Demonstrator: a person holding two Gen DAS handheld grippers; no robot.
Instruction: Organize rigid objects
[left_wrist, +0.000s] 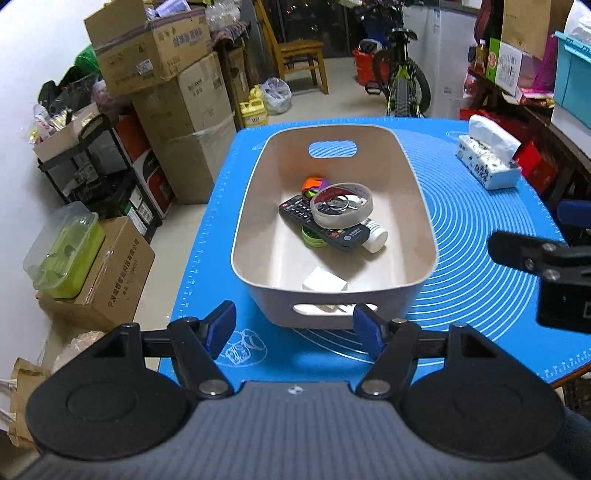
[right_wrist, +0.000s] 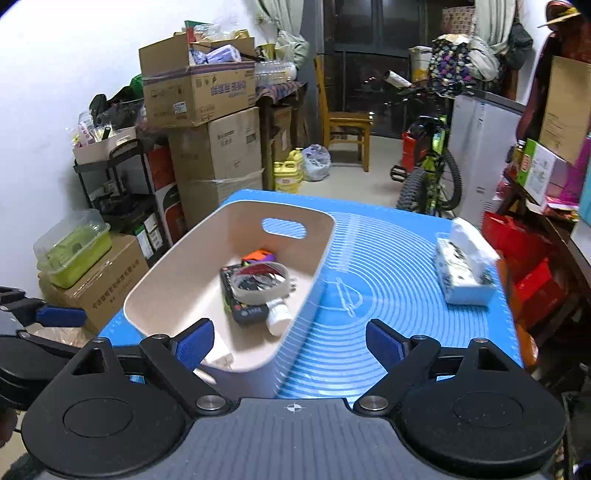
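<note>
Rigid objects sat piled together inside a beige bin (left_wrist: 258, 177) on the blue mat (left_wrist: 480, 229), all toward the bin's middle. A black remote (left_wrist: 303, 218) lay diagonally on the bin floor. A roll of tape (left_wrist: 341, 210) rested on top of the remote. A white bottle (left_wrist: 376, 236) lay on its side, poking out from under the remote's near end. A green round lid-like item (left_wrist: 312, 236) was partly under the remote. Orange and purple pieces (left_wrist: 314, 182) sat just behind the tape roll; exact kind could not be told. A white block (left_wrist: 325, 282) lay alone near the bin's near wall, apart from the pile.

The left gripper (left_wrist: 293, 326) hovered just in front of the bin's near handle slot, blue pads spread wide, nothing between them. The right gripper (right_wrist: 290, 341) hung over the bin's near right corner and the mat, pads also spread wide and holding nothing. From the left wrist view, the right gripper showed at the right edge over the mat.

A tissue pack (right_wrist: 463, 271) stood on the mat well right of the bin. Cardboard boxes (right_wrist: 199, 92), a wooden chair (right_wrist: 343, 122) and a bicycle (right_wrist: 428, 166) were beyond the table.
</note>
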